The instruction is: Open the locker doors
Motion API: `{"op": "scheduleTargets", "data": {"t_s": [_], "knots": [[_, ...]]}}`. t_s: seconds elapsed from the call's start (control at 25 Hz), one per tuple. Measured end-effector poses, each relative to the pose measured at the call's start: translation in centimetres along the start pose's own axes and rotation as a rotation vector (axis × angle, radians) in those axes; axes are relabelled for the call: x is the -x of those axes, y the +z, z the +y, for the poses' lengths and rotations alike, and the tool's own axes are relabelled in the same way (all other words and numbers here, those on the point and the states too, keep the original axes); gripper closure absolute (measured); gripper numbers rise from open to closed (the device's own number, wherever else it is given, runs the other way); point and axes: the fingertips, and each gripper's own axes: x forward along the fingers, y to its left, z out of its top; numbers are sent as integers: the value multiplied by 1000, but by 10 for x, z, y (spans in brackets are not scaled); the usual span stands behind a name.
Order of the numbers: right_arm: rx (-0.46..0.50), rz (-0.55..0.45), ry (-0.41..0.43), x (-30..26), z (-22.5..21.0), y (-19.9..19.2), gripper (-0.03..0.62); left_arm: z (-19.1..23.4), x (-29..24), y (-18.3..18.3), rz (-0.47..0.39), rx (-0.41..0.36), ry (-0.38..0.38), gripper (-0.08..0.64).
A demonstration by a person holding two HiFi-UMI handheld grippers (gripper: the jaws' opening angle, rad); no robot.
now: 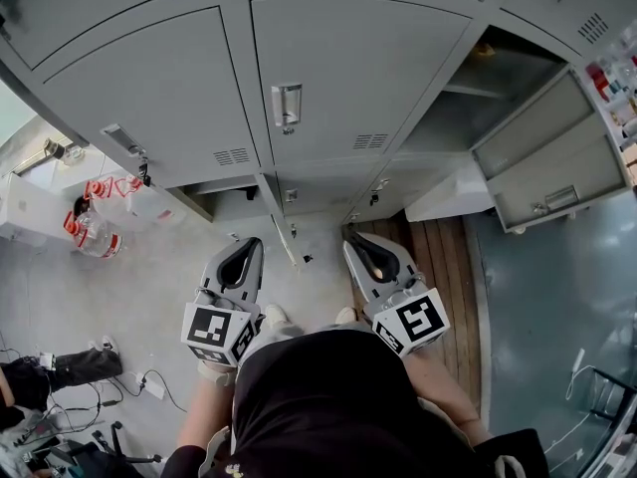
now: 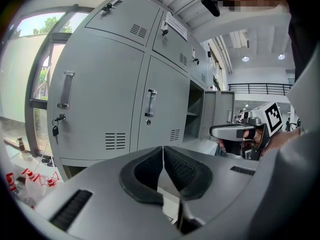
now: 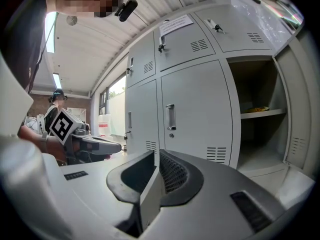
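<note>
The grey lockers [image 1: 348, 78] are filling the top of the head view from 10 to 2 o'clock, most of their doors sitting closed. At 2 o'clock one door [image 1: 552, 157] is hanging wide open, baring a compartment [image 3: 260, 134] with a shelf. In the right gripper view a small yellowish thing [image 3: 259, 109] is lying on that shelf, too small to identify. A paper notice [image 3: 176, 24] is sticking to an upper door, its writing too small to read. A bunch of keys [image 2: 55, 129] is dangling from the lock of the left door. The left gripper [image 1: 249, 247] is hanging at 7 o'clock with its fingers pressed together on nothing, well short of the doors. The right gripper [image 1: 356, 242] is hanging at 5 o'clock, its fingertips meeting too and pinching nothing. Clear plastic bags [image 1: 100, 207] with red print, unreadable, are lying on the floor at 9 o'clock. Cables [image 1: 129, 386] are trailing at 8 o'clock, cut off by the edge.
</note>
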Motion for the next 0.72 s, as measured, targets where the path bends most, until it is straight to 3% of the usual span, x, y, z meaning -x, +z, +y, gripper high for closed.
{"op": "scheduleTargets", "data": {"t_s": [0.72], "knots": [[-63,-1,-46,17,-22,-6,537,-14,-6,-4,21,-6,-14,538]]}}
